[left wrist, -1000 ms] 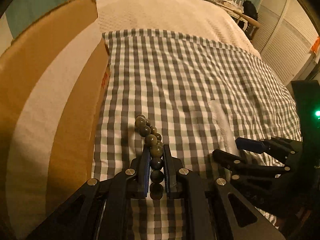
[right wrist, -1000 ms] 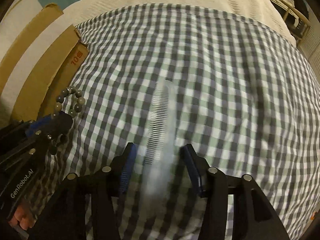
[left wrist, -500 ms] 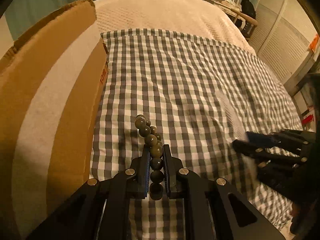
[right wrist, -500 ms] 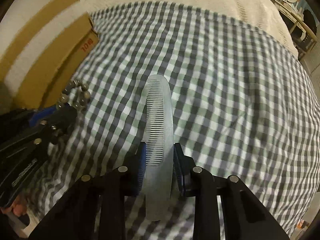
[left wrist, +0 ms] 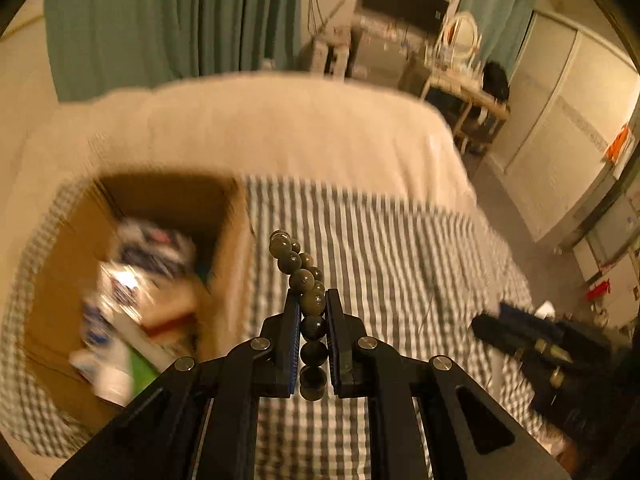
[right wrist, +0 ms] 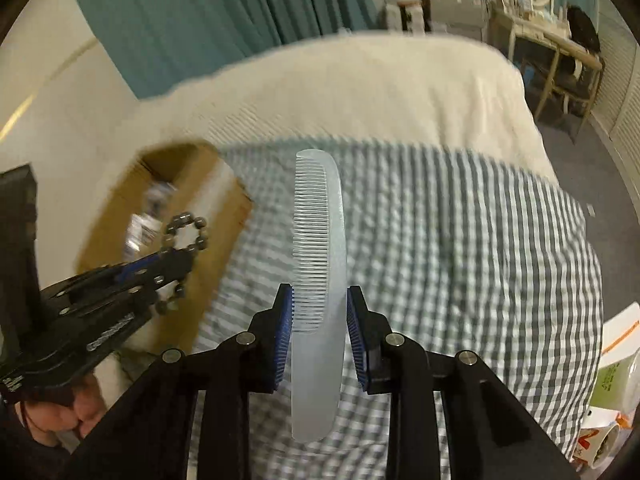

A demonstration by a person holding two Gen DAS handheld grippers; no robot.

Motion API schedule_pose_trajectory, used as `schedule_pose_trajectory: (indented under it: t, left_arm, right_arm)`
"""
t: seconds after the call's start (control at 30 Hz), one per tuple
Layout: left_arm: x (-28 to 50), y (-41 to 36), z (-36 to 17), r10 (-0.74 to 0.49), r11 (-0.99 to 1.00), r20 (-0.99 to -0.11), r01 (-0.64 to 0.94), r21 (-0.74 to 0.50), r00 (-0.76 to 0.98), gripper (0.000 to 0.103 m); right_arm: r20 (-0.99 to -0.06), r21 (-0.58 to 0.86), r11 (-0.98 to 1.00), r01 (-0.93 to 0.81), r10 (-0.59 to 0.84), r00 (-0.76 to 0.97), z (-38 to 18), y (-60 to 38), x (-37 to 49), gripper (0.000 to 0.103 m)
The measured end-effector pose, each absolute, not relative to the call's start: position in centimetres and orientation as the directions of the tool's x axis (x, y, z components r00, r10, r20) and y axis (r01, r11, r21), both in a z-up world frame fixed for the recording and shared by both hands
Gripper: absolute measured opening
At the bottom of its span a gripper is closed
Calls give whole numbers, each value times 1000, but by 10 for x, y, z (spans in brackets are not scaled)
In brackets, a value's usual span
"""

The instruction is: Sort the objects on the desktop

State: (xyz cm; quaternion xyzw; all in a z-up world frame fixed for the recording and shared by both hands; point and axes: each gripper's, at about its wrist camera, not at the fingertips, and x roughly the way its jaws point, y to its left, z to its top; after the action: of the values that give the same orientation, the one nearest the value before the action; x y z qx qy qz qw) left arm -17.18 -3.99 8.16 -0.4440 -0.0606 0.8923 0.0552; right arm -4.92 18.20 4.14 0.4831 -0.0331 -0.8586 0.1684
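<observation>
My left gripper (left wrist: pixel 313 316) is shut on a bracelet of dark olive beads (left wrist: pixel 301 276), held high above the checked cloth; the bead loop sticks out past the fingertips. In the right wrist view the left gripper (right wrist: pixel 176 256) shows at the left with the bead bracelet (right wrist: pixel 188 232) over the box. My right gripper (right wrist: pixel 319 312) is shut on a clear plastic comb (right wrist: pixel 320 248), teeth facing left, lifted off the cloth. The open cardboard box (left wrist: pixel 224 216) sits at the left and holds several blurred items. The right gripper (left wrist: pixel 520 332) appears blurred at the right of the left wrist view.
The grey-and-white checked cloth (right wrist: pixel 460 240) covers a bed with a cream blanket (left wrist: pixel 304 128) beyond it. Green curtains, a desk with a mirror and white cupboards stand at the back. Packages and a cup (right wrist: pixel 608 436) lie low at the right. A hand (right wrist: pixel 68 412) holds the left gripper.
Both grippers rose well above the cloth, carrying the beads and the comb. The right jaws closed onto the comb. The box's inside has come into view.
</observation>
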Motion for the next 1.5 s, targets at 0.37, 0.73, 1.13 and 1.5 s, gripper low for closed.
schedule_pose_trajectory:
  t: [0.37, 0.73, 1.13, 1.5]
  left_arm:
    - [-148, -149, 155, -1, -1000, -753, 5, -3, -658, 12]
    - [-160, -210, 104, -15, -996, -809, 77, -38, -587, 12]
    - [-156, -200, 96, -67, -998, -779, 25, 66, -623, 73]
    - [-119, -172, 129, -9, -998, -700, 53, -42, -714, 103]
  right_arm:
    - [-692, 314, -871, 377, -482, -538, 121, 68, -25, 26]
    - [-710, 381, -838, 391, -536, -457, 77, -10, -48, 26]
    - [-699, 402, -842, 361, -536, -473, 59, -2, -59, 50]
    - [-720, 263, -938, 226, -347, -601, 93, 72, -24, 94]
